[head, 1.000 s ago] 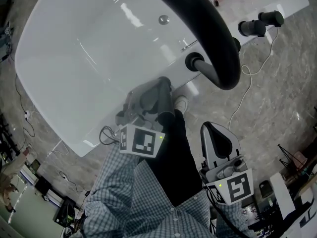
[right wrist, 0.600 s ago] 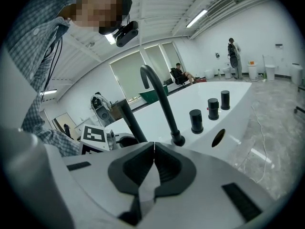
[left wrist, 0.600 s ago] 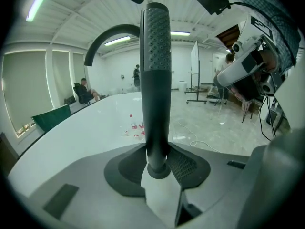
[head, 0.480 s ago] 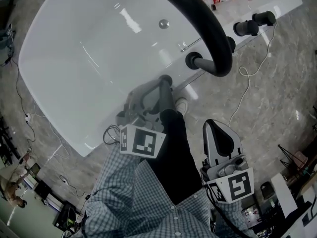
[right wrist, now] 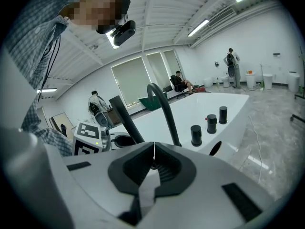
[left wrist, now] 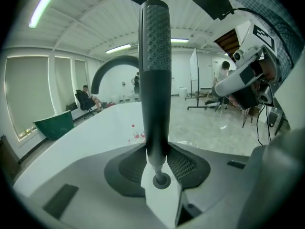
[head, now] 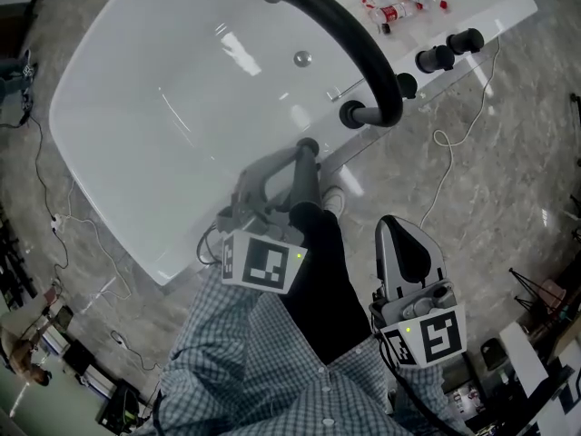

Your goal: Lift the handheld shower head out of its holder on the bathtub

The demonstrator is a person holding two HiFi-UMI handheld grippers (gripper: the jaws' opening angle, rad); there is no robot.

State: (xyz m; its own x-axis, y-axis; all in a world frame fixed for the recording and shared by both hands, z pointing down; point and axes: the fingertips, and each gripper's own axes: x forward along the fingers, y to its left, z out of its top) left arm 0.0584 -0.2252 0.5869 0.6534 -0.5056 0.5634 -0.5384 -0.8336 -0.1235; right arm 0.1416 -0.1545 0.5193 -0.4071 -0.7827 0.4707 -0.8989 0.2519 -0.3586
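Note:
A dark grey handheld shower head stands upright between the jaws of my left gripper, which is shut on its textured handle. In the head view the left gripper holds the shower head at the near rim of the white bathtub, its tip by the tub edge. I cannot make out its holder. My right gripper hangs lower right over the stone floor, jaws shut on nothing. The right gripper view shows its jaws pressed together, with the shower head to the left.
A black arched spout rises from the tub rim, with black knobs further along and small bottles at the far corner. A white cable trails over the floor. People sit and stand far off in the room.
The tub, spout and knobs have slid up and shrunk in the head view, as if the camera drew back. My left gripper keeps its hold on the shower head; the right gripper has barely moved.

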